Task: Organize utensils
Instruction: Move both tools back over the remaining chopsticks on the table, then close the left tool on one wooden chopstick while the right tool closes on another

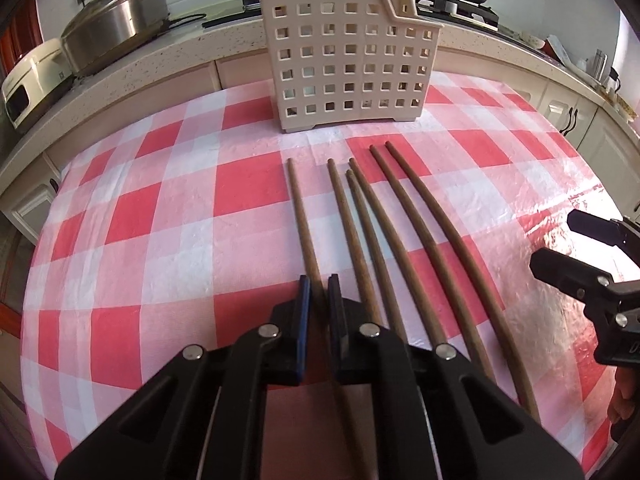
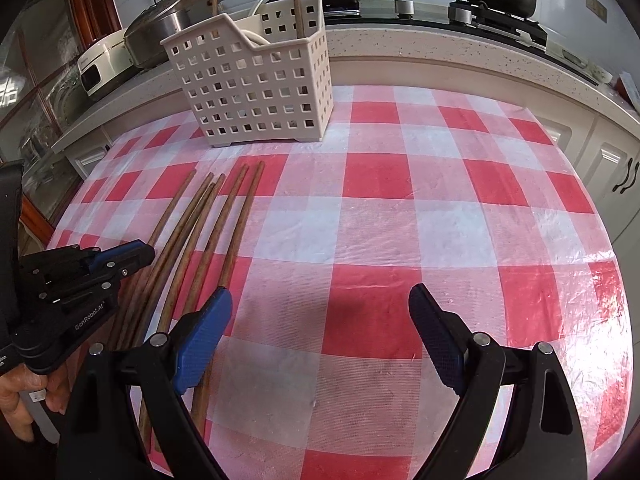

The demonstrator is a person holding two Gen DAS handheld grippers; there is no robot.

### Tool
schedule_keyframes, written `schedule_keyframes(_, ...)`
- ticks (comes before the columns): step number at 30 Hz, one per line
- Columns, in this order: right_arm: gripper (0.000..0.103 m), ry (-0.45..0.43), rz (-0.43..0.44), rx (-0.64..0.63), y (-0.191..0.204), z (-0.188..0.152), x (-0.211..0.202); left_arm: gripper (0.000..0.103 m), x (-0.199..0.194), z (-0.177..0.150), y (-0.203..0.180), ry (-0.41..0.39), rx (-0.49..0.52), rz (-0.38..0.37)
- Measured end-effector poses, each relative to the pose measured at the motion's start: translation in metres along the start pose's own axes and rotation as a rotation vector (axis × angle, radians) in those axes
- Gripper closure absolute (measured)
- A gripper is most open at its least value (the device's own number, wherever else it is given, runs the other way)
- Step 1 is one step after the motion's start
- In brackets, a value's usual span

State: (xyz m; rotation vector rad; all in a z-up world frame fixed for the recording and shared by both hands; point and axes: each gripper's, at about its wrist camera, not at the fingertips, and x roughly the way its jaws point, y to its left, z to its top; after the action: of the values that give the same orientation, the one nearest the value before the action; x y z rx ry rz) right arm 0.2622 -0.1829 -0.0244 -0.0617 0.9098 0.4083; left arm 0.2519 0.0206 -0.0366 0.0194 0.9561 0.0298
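Two chopsticks stood in the caddy (image 2: 256, 80), well beyond both tongs. The left tongs (image 1: 318, 284) were pinching the leftmost chopstick (image 1: 301, 216); five more (image 1: 400, 216) lay on the table (image 1: 160, 220) beside them. The right tongs (image 2: 320, 300) were spread, empty

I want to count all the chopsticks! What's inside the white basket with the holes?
Two brown chopsticks stand up out of the basket, and something white and curved shows at its rim. Lower down, the walls cover whatever else is inside.
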Motion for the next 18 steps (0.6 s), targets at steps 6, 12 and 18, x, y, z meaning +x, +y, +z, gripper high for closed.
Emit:
schedule_keyframes(6,0.019,0.009,0.002,-0.017,0.006,0.003,0.002,0.096,-0.003,-0.004,0.013,0.005,-0.043,-0.02)
schedule_keyframes(12,0.025,0.023,0.02,-0.037,0.019,0.01,0.009,0.096,-0.005,-0.007,0.025,0.003,-0.093,-0.058)
schedule_keyframes(18,0.034,0.052,0.016,-0.084,0.039,0.013,0.025,0.096,-0.006,-0.01,0.032,0.004,-0.12,-0.083)
